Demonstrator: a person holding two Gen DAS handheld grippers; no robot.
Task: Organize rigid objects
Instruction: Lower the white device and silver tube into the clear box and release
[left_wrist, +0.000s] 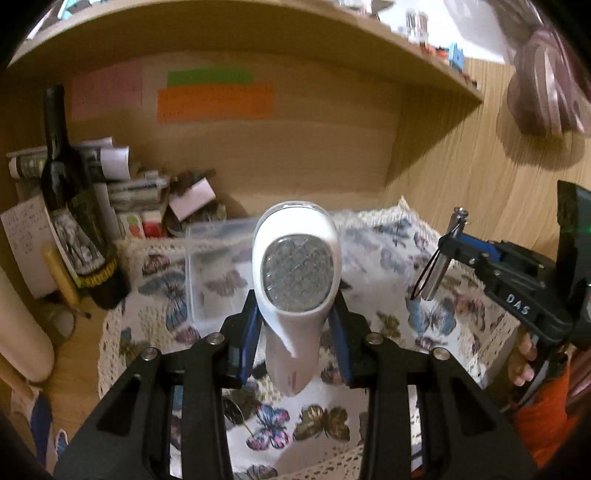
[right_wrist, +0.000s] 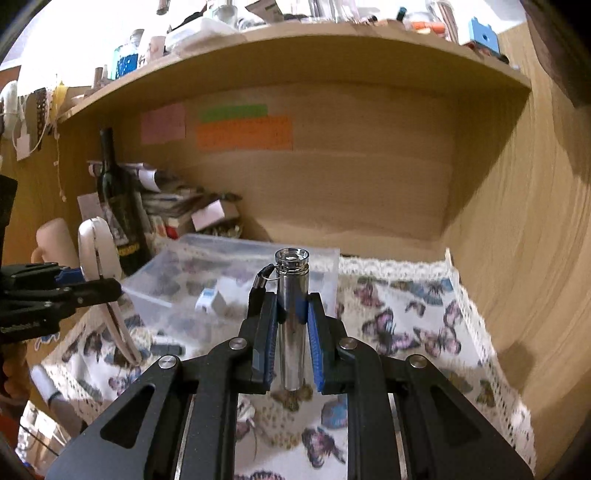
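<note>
My left gripper (left_wrist: 295, 314) is shut on a white hand-held LED lamp (left_wrist: 295, 258), its round lens facing the camera, held above the butterfly cloth (left_wrist: 280, 424). My right gripper (right_wrist: 292, 306) is shut on a small silver metal flashlight (right_wrist: 291, 317) with a black wrist loop, held upright. A clear plastic box (right_wrist: 236, 273) stands on the cloth ahead, with a few small items inside. The right gripper with the flashlight (left_wrist: 441, 258) shows at the right in the left wrist view; the left gripper with the lamp (right_wrist: 98, 251) shows at the left in the right wrist view.
A dark wine bottle (left_wrist: 70, 206) stands at the left by stacked papers and boxes (left_wrist: 147, 192). A wooden shelf (right_wrist: 295, 51) crowded with small items hangs overhead. A wooden side wall (right_wrist: 517, 221) closes the right. Small dark items (right_wrist: 166, 349) lie on the cloth.
</note>
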